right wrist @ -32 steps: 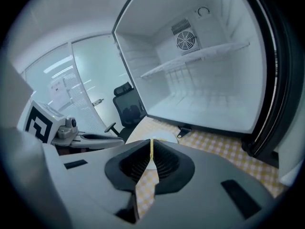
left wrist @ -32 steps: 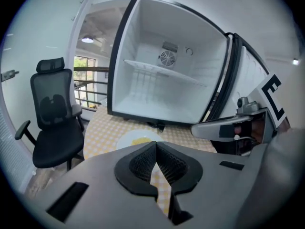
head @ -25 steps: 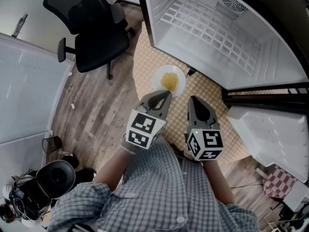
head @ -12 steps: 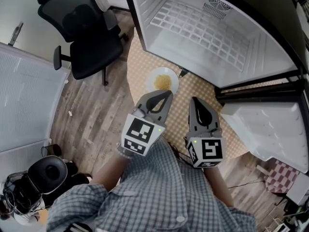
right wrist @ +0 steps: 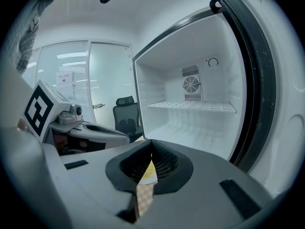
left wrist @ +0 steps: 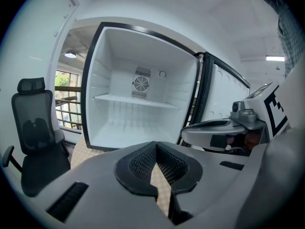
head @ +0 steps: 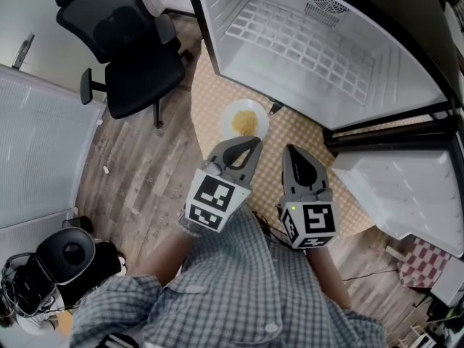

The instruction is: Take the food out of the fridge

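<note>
as left gripper (head: 251, 143) and right gripper (head: 290, 151) hover closed and empty, the plate of food (head: 244, 121) sits at their eleven o'clock.

**Right hand-held gripper faces the open fridge**

The right hand-held gripper (right wrist: 151, 144) has its jaws closed tip to tip, gripping nothing. Through the slit under the tips I see a sliver of yellow food (right wrist: 148, 172) and checked worktop (right wrist: 143, 195). Beyond stands the open fridge (right wrist: 190, 125), with a white wire shelf (right wrist: 190, 106) and a round fan (right wrist: 191, 85) on its back wall. The left hand-held gripper (right wrist: 124, 136) reaches in from the left, with an office chair (right wrist: 127, 116) behind it.
</note>
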